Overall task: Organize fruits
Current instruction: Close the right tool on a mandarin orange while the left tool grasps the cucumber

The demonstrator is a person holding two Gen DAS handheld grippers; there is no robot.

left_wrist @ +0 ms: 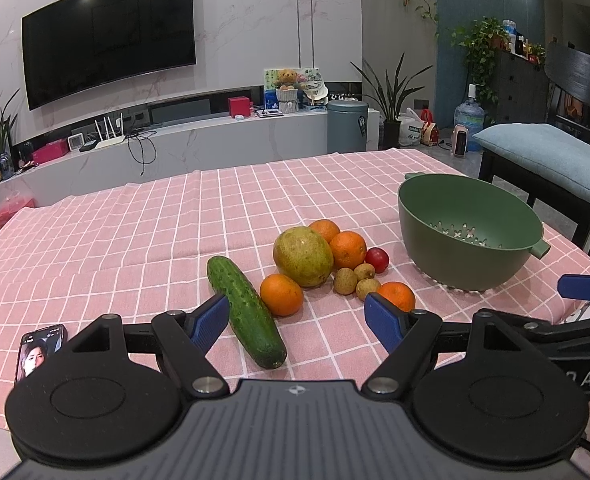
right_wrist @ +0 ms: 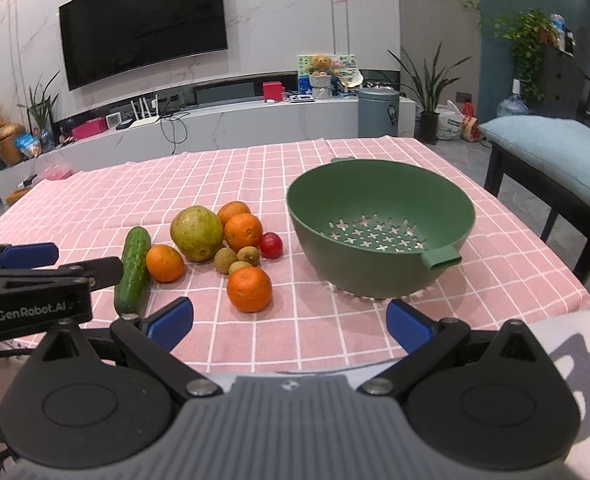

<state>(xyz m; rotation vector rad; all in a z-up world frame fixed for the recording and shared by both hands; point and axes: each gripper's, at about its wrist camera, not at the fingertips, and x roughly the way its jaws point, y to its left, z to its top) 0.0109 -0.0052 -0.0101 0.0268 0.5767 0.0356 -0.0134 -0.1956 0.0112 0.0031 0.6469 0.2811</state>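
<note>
Fruit lies heaped on the pink checked tabletop (left_wrist: 135,232) ahead of both tongs: a green mango (left_wrist: 303,256), four oranges (left_wrist: 281,294), three small brown longans (left_wrist: 345,281) and a red tomato (left_wrist: 376,260), with a cucumber (left_wrist: 245,312) along the heap's left edge. The left tongs (left_wrist: 297,320) are spread wide and hold nothing, their left pad just beside the cucumber; the right tongs (right_wrist: 289,320) also gape empty, with the nearest orange (right_wrist: 249,289) just ahead between the pads. Only the right wrist view looks down into the green colander (right_wrist: 379,200) ahead and to the right, showing its cross-shaped holes and nothing inside. Only the left wrist view shows a phone (left_wrist: 39,350) lying beside the left pad, at the tabletop's near edge. Each view catches the other tongs at its margin.
</note>
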